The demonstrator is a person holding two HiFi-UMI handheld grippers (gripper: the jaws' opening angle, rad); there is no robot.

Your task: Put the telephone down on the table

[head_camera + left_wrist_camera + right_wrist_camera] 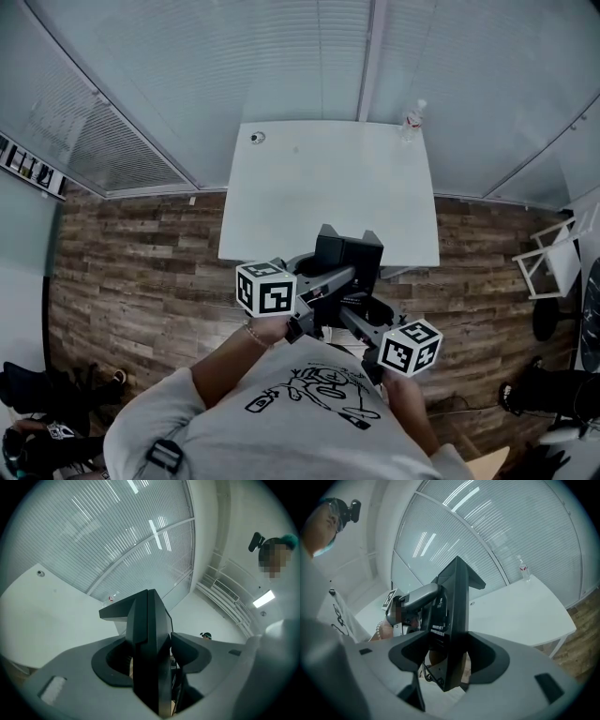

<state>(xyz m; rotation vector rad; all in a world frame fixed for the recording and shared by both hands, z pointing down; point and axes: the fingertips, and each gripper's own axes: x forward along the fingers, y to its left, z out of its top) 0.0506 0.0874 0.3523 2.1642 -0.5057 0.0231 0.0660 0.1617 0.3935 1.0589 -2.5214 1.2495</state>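
Observation:
The black telephone [348, 255] hangs in the air just in front of the near edge of the white table [328, 187], held between both grippers. My left gripper [325, 284] grips it from the left, and my right gripper [364, 322] grips it from below right. In the left gripper view the telephone [147, 620] stands edge-on between the jaws of the left gripper [151, 654], which press on both of its sides. The right gripper view shows the telephone [457, 602] clamped the same way in the right gripper [451, 654], with a coiled cord dangling under it.
A water bottle [413, 116] stands at the table's far right corner and a small round object [258, 137] lies at its far left corner. Glass walls with blinds close off the back. A white frame [548, 255] stands on the wooden floor to the right.

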